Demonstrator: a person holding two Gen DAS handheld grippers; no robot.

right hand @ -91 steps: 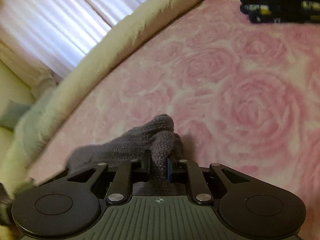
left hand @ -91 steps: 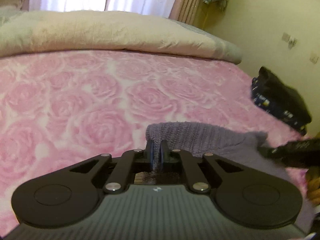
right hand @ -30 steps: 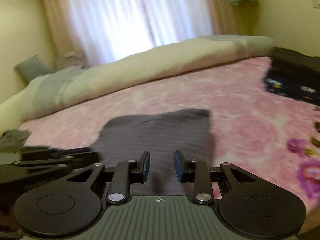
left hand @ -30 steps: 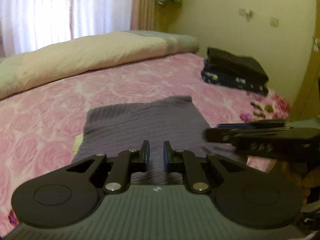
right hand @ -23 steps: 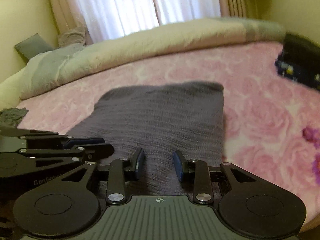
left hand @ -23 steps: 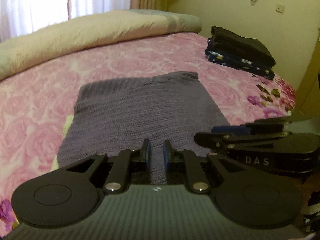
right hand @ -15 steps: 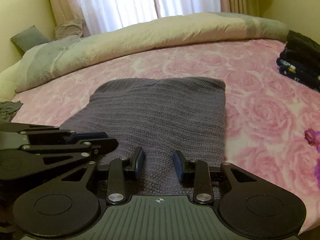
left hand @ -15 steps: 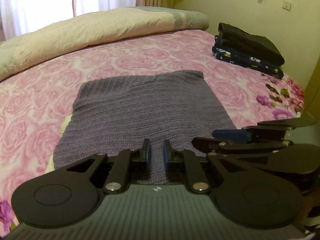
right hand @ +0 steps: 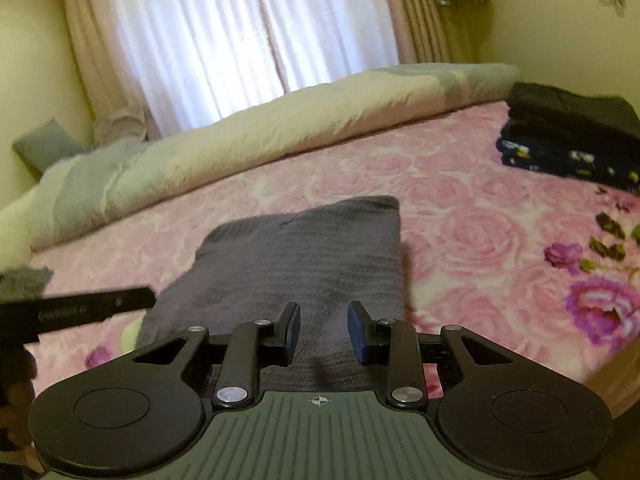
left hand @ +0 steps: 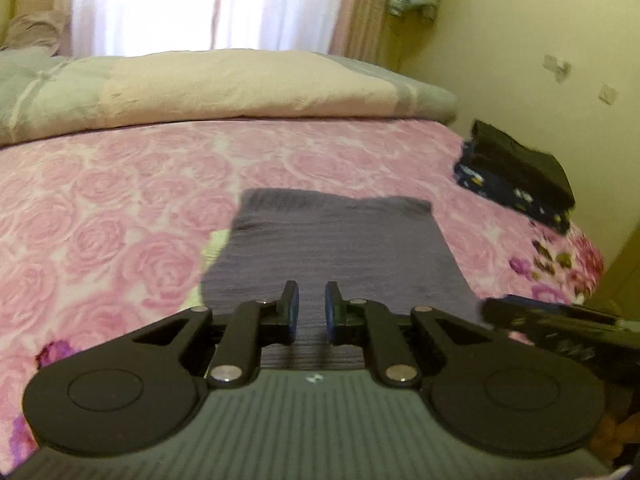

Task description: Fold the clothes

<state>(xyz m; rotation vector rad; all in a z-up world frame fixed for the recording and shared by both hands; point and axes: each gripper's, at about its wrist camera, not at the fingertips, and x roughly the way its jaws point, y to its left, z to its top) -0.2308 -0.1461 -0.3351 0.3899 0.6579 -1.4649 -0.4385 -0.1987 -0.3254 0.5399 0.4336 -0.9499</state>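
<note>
Purple knit garment [left hand: 340, 248] lying flat on the rose-print bedspread [left hand: 120, 208], long axis running away from both grippers. Left gripper [left hand: 311, 312] and right gripper [right hand: 323, 331] hover over its near edge, jaws apart and empty, equally near.

Folded sweater [left hand: 340, 248] flat on the bed [left hand: 120, 208], near its front edge.
Behind it, along the far side, a rolled duvet [left hand: 240, 84]; to the right, well apart, a stack of folded clothes [left hand: 516, 172]; curtains [right hand: 248, 32] beyond the duvet.
</note>
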